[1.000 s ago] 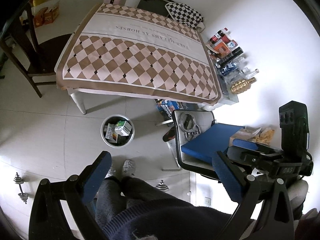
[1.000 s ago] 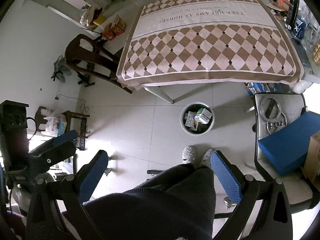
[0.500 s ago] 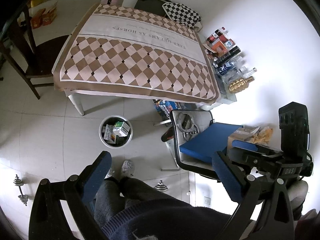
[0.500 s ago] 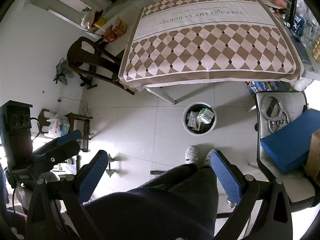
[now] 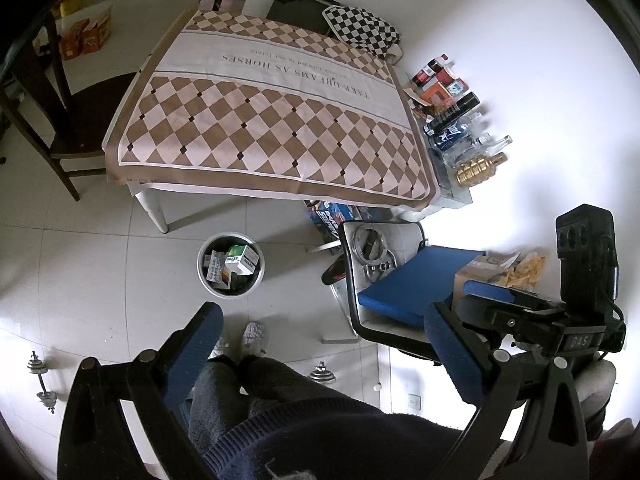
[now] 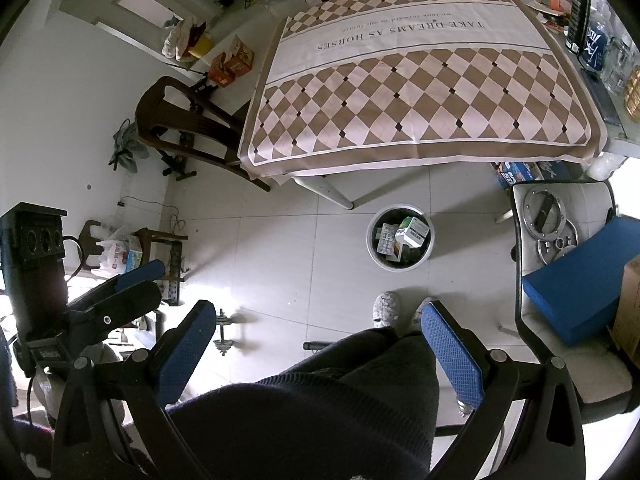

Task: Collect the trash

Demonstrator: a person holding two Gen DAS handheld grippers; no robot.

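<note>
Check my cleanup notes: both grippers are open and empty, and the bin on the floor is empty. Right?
Not quite. The bin is not empty: the right wrist view shows boxes and packets inside. The rest holds: left gripper and right gripper are open and empty.

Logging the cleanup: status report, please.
Left gripper and right gripper open, empty, held high. Bin on floor by table, boxes inside. Nothing in the way.

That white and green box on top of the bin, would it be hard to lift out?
Probably easy. The white and green box looks like thin printed card, so likely light and stiff, though a hard squeeze might crush it. It lies tilted on other packets in the bin, so a nudge could make it slide deeper.
</note>
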